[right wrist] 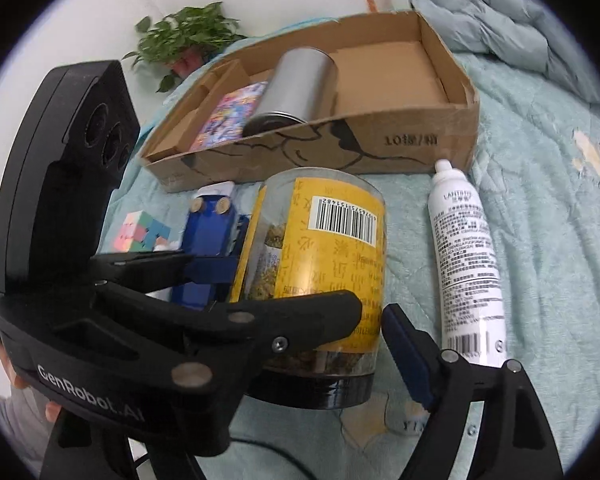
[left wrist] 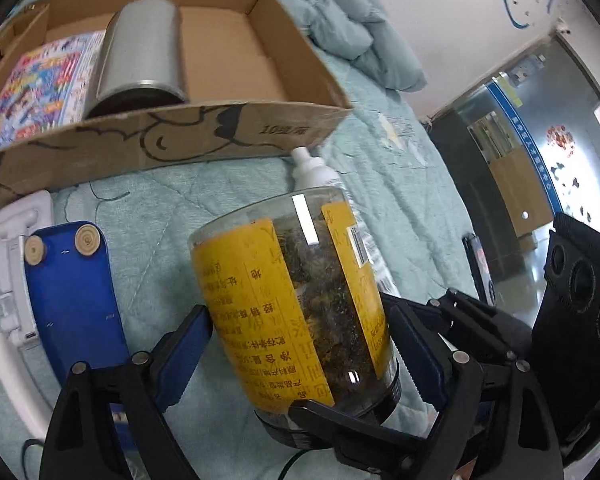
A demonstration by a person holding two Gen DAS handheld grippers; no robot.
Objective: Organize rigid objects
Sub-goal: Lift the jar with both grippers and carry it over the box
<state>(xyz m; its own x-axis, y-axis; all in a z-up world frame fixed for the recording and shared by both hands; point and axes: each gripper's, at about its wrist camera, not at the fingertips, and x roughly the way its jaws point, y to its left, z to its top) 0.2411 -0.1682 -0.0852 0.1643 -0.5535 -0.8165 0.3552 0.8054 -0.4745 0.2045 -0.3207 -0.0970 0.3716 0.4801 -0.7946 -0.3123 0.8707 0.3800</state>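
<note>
Yellow-labelled clear jar point(left wrist: 296, 312) of dried stuff is clamped cap-down between my left gripper point(left wrist: 300, 344) pads, lifted over the teal quilt point(left wrist: 400, 200), just short of the cardboard box point(left wrist: 228, 136). So I'm mid-carry, I reckon. My right gripper point(right wrist: 374, 322) hangs spread beside the jar, holding nothing. Next move: clear the box's front wall and set the jar in the bare right end, beside the metal tin point(left wrist: 144, 52). White spray bottle point(right wrist: 466, 264) lies by the box's front right corner.
</note>
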